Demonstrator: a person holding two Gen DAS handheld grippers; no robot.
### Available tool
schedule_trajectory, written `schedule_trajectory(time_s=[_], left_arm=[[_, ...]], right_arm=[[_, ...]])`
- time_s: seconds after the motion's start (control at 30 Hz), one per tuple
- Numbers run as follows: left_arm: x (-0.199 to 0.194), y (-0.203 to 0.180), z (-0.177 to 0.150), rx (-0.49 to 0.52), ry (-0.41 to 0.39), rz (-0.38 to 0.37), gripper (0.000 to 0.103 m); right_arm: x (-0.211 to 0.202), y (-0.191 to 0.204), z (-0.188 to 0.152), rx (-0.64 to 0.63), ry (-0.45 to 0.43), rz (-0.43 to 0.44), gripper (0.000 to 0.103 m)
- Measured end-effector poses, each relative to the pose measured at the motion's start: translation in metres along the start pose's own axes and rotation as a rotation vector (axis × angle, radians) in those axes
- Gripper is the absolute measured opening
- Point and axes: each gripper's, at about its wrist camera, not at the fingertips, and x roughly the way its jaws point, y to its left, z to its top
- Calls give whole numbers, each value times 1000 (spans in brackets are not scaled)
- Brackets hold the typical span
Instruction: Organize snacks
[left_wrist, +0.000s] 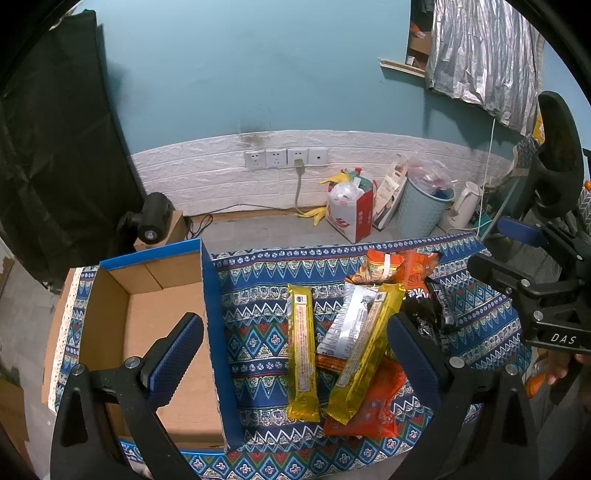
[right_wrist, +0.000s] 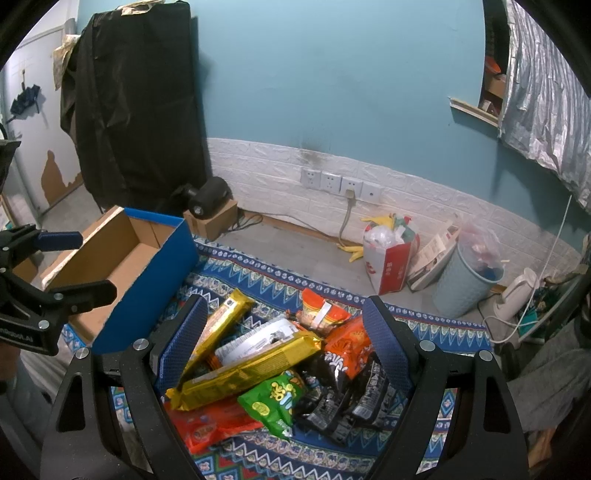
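Snacks (right_wrist: 280, 373) lie heaped on the patterned worktop (left_wrist: 258, 325) beside an empty cardboard box (left_wrist: 162, 332). Left tongs (left_wrist: 295, 354) and right tongs (right_wrist: 284, 343) both hang spread above them, pinching nothing.

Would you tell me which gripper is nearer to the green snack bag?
Right. The right gripper hangs open directly over the pile, the green snack bag between its fingers. The left gripper is open further off, toward the cardboard box.

Even indoor light, sharp focus, glare on foil wrappers, strong fisheye bending, black vignetted corners
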Motion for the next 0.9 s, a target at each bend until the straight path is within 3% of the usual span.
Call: schedule_trajectory(time_s=[0.9], left_arm=[[0,1,-1,7,2,-4,101]], right_arm=[[1,0,0,-1,5,1,84]])
